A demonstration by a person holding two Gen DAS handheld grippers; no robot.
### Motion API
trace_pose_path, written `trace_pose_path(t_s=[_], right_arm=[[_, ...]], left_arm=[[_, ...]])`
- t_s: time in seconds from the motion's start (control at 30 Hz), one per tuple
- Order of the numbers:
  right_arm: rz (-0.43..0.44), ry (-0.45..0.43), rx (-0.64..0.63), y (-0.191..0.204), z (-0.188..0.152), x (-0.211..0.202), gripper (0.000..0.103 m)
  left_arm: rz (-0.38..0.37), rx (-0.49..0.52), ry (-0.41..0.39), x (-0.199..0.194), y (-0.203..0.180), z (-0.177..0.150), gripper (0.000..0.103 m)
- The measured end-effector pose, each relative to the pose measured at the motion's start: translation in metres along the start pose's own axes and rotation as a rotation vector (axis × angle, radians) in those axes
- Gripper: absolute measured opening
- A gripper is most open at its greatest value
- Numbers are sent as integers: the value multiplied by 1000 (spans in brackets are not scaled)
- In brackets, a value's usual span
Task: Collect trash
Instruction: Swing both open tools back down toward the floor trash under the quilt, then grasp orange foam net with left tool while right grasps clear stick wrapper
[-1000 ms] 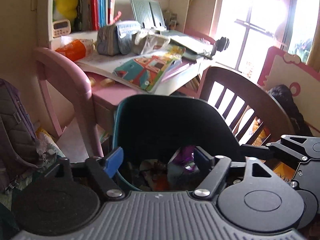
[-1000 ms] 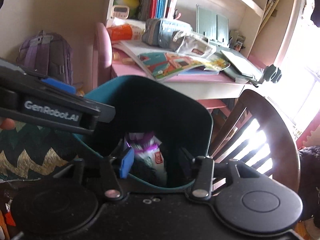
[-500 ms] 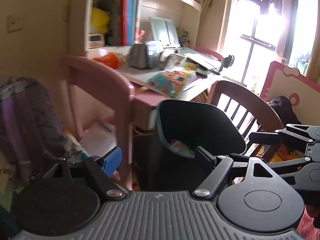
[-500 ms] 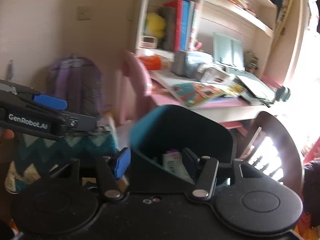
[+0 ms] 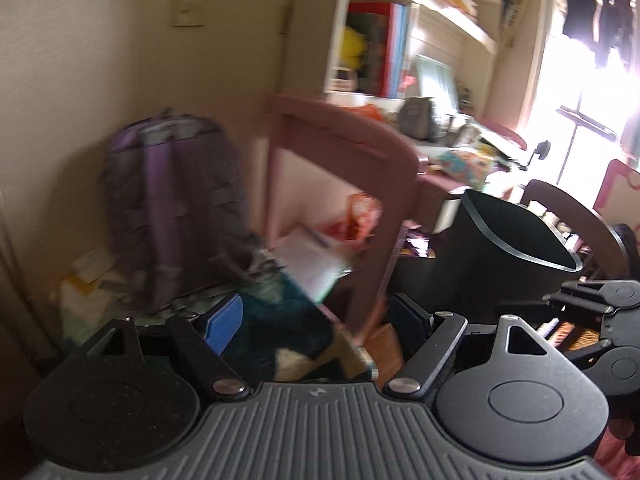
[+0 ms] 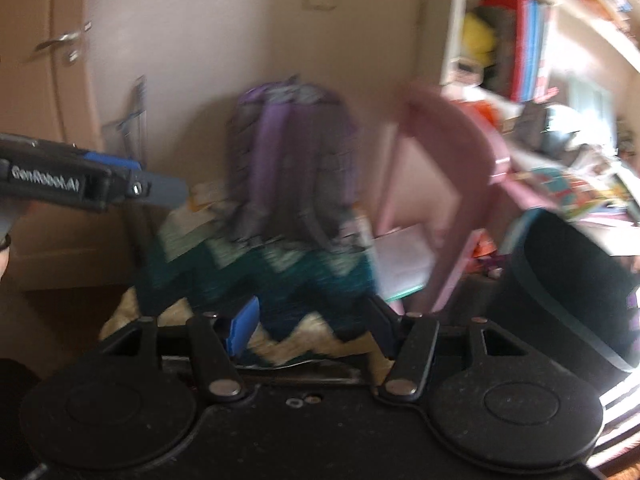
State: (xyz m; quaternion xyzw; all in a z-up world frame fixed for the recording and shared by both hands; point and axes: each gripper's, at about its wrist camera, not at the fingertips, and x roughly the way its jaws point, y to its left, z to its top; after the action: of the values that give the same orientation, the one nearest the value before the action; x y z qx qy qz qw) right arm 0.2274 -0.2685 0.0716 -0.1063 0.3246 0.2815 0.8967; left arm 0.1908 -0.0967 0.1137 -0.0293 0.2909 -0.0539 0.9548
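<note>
Two hand-held grippers are showing empty at this moment: the left hand-held gripper [image 5: 316,320] is standing with its jaws wide apart and nothing between them, and the right hand-held gripper [image 6: 310,322] is showing its jaws parted, likewise with nothing between them. Using the dark teal-rimmed trash bin [image 5: 516,244] as the landmark, the pink surface [image 5: 440,178] is standing just behind and above it, and both views are pointing to the left of the bin, toward the floor under that surface. Some purple-and-white wrapper material is showing inside the bin at its right edge [image 6: 632,312] in the right wrist view, so part of the collecting is judged done. Candidate trash is lying left of the bin beneath the surface: an orange snack packet [image 5: 362,210] and a purple wrapper [image 5: 416,246] just beside the bin wall. Farther left of the bin, a purple backpack [image 5: 172,204] is leaning against the wall over a zigzag-patterned blanket [image 6: 256,276]. Both views are blurring, so finer litter cannot be told. Remaining work is judged to be gripping the packet and wrapper and carrying them right to the bin.
</note>
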Motion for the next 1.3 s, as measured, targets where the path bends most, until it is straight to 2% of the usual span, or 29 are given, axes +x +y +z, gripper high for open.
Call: trace_pose_path(t_s=[0.07,0.2,0.37,0.5,0.63,0.77,0.87,1.0,1.13,1.3], right_arm=[[40,25,-5,19,-4,21,59],[120,75,-5,55,-14,62,59],[200,145,16,93,-35,116,59],[252,242,54,116,-62,170,59],[245,345,72,136,-95,228,59],[231,419,94,148,-126,278,59],[221,480,139,150,-149,318,59],[195,551,163,158,-182,369,59],[167,620,169,168,-213,416,59],[146,737,200,176,-250,474,59]], left_arm=[[34,-14,1,-5,23,-14,81],[117,-64,9,-4,68,-47,102],[218,-123,35,7,122,-98,102],[299,-186,111,32,165,-150,102],[377,-276,202,61,204,-212,102],[490,-329,294,88,232,-273,102],[539,-417,351,107,253,-315,102],[618,-553,480,144,281,-367,102],[655,-680,603,181,308,-411,102],[633,-826,723,217,336,-467,102]])
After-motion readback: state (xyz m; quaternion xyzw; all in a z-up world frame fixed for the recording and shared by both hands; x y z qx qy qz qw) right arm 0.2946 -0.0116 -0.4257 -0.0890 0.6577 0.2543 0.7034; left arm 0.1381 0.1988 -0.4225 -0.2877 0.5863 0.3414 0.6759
